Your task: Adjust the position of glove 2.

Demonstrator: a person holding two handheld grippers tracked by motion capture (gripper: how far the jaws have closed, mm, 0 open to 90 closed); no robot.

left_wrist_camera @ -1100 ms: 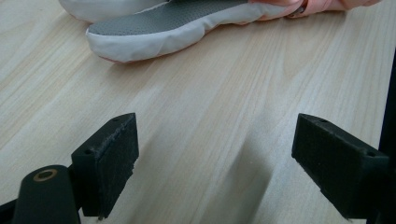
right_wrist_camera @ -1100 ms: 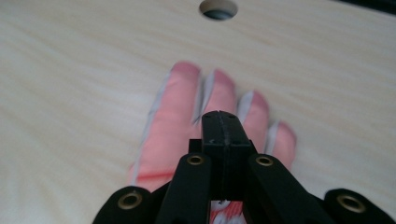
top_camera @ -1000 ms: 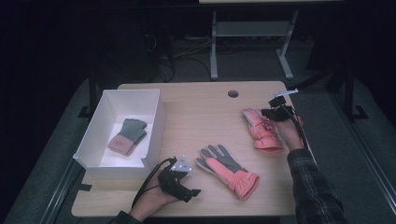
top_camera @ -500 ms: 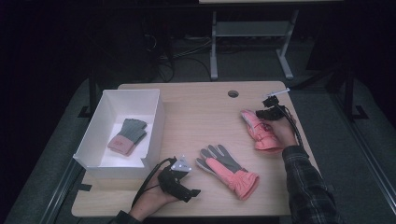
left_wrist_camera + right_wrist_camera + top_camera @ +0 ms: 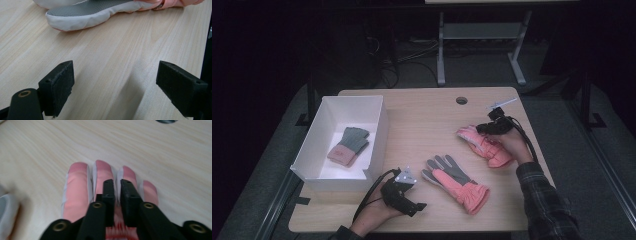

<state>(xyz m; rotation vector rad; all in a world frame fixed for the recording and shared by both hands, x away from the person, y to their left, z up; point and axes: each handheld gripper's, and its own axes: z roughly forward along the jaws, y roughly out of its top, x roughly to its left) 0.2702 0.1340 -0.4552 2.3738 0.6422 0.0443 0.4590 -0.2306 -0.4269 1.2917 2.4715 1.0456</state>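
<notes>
A dark room surrounds my pale wooden desk (image 5: pixel 422 120). The pink glove (image 5: pixel 484 145) lies flat near the right edge, and my right gripper (image 5: pixel 116 186) sits over its fingers, jaws nearly together and just easing apart with only a sliver of fabric between. I judge the glove could slip free. My left gripper (image 5: pixel 115 82) rests wide apart beside the second glove (image 5: pixel 457 182); the white box (image 5: pixel 377 125) holds a third.
</notes>
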